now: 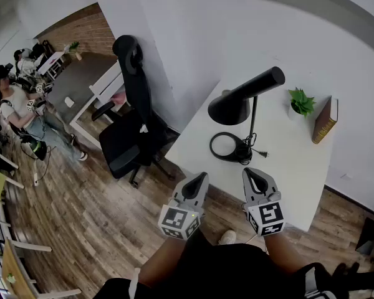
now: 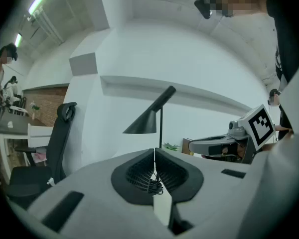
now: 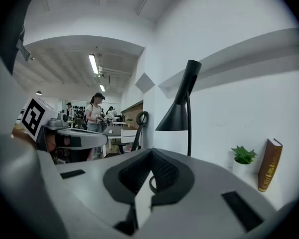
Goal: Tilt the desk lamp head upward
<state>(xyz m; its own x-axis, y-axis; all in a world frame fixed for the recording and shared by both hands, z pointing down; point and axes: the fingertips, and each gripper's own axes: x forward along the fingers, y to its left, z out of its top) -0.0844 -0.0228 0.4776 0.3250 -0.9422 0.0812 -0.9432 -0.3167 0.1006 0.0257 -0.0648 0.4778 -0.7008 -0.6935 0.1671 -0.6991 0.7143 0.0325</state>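
Black desk lamp head point(image 1: 232, 108) awaits the left gripper point(image 1: 201, 178) and right gripper point(image 1: 249, 174), both clenched empty; one should likely open first, then lift the shade gently.

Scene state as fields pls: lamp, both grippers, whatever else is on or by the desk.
lamp: black desk lamp on the white desk, shade facing down over its round base
left gripper: jaws together, empty, near the desk's front edge
right gripper: jaws together, empty, clear of the lamp
also on desk: potted plant, book standing by the wall
beside desk: black office chair
task: not started, lamp untouched
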